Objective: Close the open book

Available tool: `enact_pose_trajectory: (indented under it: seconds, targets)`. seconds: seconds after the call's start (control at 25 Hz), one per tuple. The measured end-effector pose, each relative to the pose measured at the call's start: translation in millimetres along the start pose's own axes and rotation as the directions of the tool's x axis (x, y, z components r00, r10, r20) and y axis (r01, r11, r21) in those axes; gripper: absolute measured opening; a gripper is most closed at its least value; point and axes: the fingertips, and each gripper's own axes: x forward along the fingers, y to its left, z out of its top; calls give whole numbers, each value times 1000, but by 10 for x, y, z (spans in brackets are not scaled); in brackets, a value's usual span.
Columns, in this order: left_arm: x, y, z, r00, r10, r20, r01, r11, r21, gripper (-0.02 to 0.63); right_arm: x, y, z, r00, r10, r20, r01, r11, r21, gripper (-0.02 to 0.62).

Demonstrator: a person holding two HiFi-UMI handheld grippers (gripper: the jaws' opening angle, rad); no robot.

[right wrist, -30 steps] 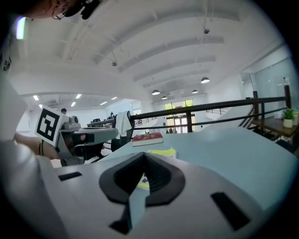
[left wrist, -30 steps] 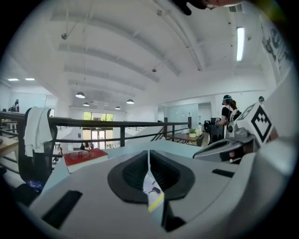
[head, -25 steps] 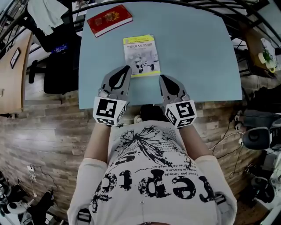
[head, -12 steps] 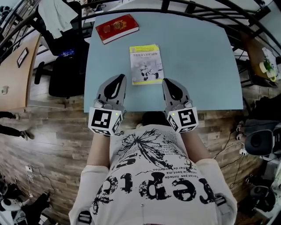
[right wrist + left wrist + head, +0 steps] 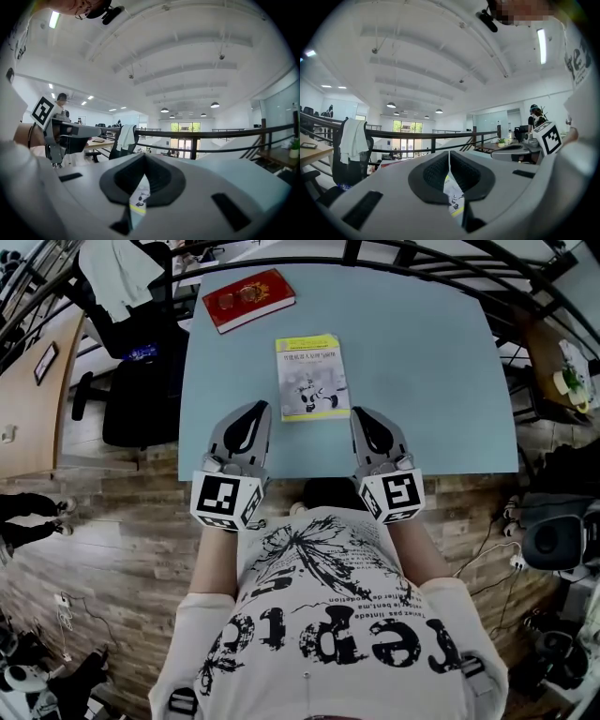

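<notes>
A thin book with a white and yellow cover and a black drawing lies closed, cover up, on the pale blue table. My left gripper is shut and empty, just near and left of the book's near-left corner, not touching it. The right gripper, also shut and empty, sits just off the book's near-right corner. In the left gripper view the closed jaw tips meet, and a strip of the book shows below them. The right gripper view shows the same: tips together, book beneath.
A red book lies closed at the table's far left. A black chair with a white garment stands left of the table, and a dark railing runs behind it. The table's near edge is under my grippers, with wooden floor below.
The left gripper has drawn back from the book's near-left corner toward the table's front edge. Both grippers have lifted slightly. Jaws stay shut and the book has not moved.
</notes>
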Motion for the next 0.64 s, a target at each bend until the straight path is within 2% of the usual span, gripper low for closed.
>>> enact_pose_trajectory:
  seconds: [0.64]
  targets:
    - [-28, -105, -55, 1000, -10, -15, 10, 1000, 7, 25, -89, 15, 10, 1000, -5, 9, 5, 1000, -12, 9]
